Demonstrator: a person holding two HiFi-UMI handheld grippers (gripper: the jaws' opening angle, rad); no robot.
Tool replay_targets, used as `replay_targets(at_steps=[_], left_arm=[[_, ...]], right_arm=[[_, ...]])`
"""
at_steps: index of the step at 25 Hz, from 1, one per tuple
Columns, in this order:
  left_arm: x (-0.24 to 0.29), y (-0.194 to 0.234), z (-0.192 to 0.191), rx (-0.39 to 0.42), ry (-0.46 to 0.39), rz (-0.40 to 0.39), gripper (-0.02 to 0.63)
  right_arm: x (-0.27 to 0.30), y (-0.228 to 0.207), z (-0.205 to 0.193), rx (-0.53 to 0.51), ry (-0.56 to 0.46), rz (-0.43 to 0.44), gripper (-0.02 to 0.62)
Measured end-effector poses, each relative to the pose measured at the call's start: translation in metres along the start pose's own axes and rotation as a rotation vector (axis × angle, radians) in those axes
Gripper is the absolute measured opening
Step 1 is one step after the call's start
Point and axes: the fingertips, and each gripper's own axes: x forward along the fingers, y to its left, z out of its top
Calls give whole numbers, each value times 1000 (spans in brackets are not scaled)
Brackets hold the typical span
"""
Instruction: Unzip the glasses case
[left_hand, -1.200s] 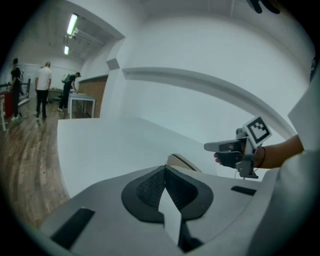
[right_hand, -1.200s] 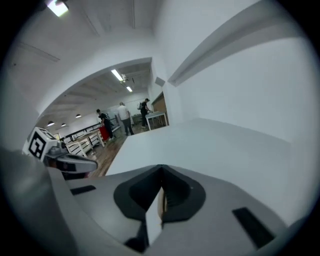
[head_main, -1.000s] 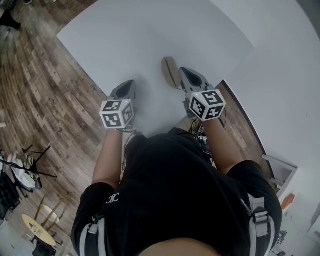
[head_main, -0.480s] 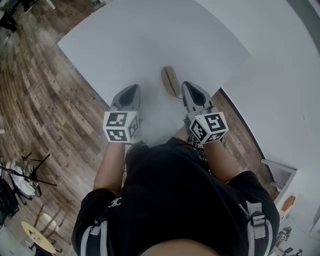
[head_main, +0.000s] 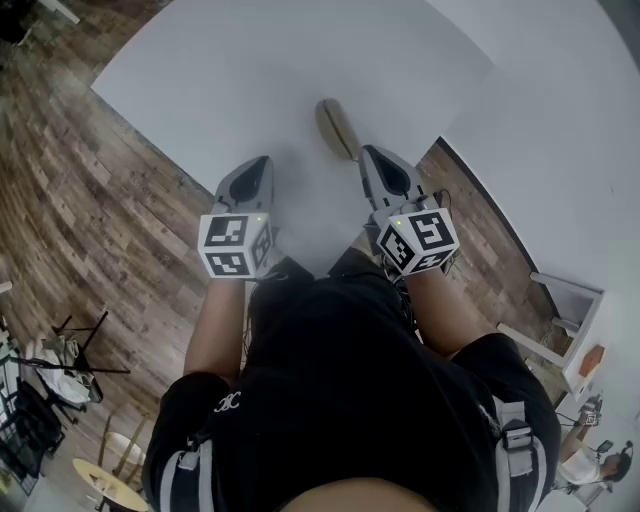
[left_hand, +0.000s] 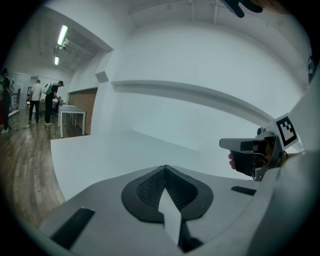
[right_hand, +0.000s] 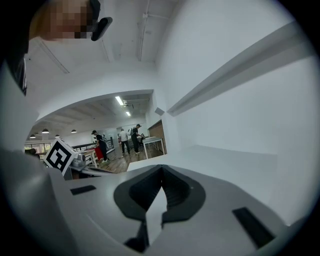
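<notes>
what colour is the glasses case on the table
Tan, a beige-brown. The glasses case shows best in the head view.

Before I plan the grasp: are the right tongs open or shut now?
Shut: the right tongs are empty, their pads meeting at the tip.

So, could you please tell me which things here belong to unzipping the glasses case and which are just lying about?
For the job:
- case, on the table
- left gripper, jaws shut, empty
- right gripper, jaws shut, empty

Lying about:
- stool on the floor
- white shelf
- people far behind
</notes>
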Motion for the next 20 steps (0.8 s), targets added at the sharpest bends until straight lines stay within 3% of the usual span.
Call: replay_targets(at_steps=[8, 13, 20], left_arm=[[11, -31, 19, 48, -12, -61, 2], [8, -83, 25, 75, 6, -102, 2], [4, -118, 34, 160, 27, -58, 2]], right_arm=[[-41, -17, 9, -7, -28, -60, 12], [-85, -37, 15, 8, -58, -82, 13], [-137, -69, 11, 65, -148, -114, 13]])
